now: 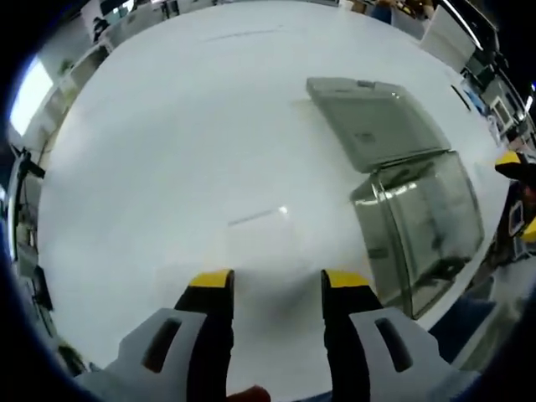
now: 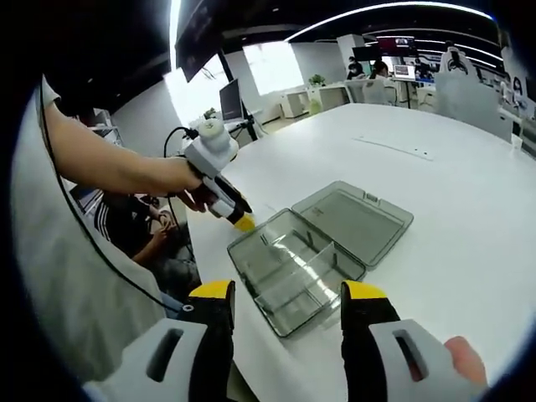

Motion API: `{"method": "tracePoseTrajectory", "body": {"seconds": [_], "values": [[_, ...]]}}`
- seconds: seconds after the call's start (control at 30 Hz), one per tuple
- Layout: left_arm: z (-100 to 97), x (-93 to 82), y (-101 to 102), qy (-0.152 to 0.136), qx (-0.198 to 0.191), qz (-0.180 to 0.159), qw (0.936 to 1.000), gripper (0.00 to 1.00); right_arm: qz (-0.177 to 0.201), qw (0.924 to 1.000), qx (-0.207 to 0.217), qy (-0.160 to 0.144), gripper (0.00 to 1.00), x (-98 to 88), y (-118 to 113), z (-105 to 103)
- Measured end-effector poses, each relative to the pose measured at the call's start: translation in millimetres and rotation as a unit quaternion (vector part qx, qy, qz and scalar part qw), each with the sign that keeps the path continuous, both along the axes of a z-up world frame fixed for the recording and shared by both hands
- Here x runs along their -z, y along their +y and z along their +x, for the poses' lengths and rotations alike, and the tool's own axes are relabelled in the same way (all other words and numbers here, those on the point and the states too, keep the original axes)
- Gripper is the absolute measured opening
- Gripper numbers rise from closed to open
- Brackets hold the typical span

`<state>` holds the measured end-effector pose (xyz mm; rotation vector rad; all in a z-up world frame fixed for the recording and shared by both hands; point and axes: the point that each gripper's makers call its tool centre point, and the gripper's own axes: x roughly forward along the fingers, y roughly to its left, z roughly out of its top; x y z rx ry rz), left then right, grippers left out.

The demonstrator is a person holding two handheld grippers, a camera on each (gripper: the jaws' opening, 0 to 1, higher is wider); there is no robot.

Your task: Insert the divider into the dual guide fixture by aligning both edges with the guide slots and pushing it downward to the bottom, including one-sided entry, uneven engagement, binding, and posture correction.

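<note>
A clear grey plastic box [image 1: 423, 230] lies on the white table with its lid [image 1: 368, 117] folded open flat. In the right gripper view the box [image 2: 289, 276] shows inner partition walls, with the lid [image 2: 356, 219] behind it. A faint transparent sheet, seemingly the divider [image 1: 260, 219], lies flat on the table just ahead of my left gripper [image 1: 276, 280], which is open and holds nothing. My right gripper [image 2: 289, 293] is open above the near edge of the box. A hand holds the left gripper [image 2: 239, 218], tip down beside the box's left corner.
The table edge [image 2: 209, 260] runs close along the box's left side. A seated person [image 2: 142, 230] is beyond that edge. A thin long strip [image 2: 394, 148] lies far out on the table. Desks and monitors [image 2: 230, 100] stand in the background.
</note>
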<state>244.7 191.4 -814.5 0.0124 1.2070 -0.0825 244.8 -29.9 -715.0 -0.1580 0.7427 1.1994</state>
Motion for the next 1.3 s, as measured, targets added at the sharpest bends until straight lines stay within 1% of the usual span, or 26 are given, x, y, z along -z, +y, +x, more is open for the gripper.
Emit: {"method": "tracePoseTrajectory", "body": {"seconds": [0.33, 0.47, 0.9, 1.3], "values": [[-0.4, 1.1, -1.9, 0.013, 0.009, 0.026, 0.9995, 0.39, -0.001, 1.0, 0.0, -0.001, 0.47, 0.4, 1.3, -0.4], [-0.1, 1.1, -1.6, 0.018, 0.002, 0.027, 0.9995, 0.39, 0.0, 1.0, 0.0, -0.001, 0.47, 0.2, 1.3, 0.0], [0.2, 2.1, -1.0, 0.031, -0.002, 0.028, 0.9991, 0.39, 0.0, 1.0, -0.002, -0.003, 0.48, 0.3, 2.4, 1.7], [-0.7, 1.0, 2.3, 0.041, 0.004, 0.03, 0.9987, 0.35, 0.003, 0.9999, -0.008, -0.012, 0.52, -1.1, 5.6, 2.1]]}}
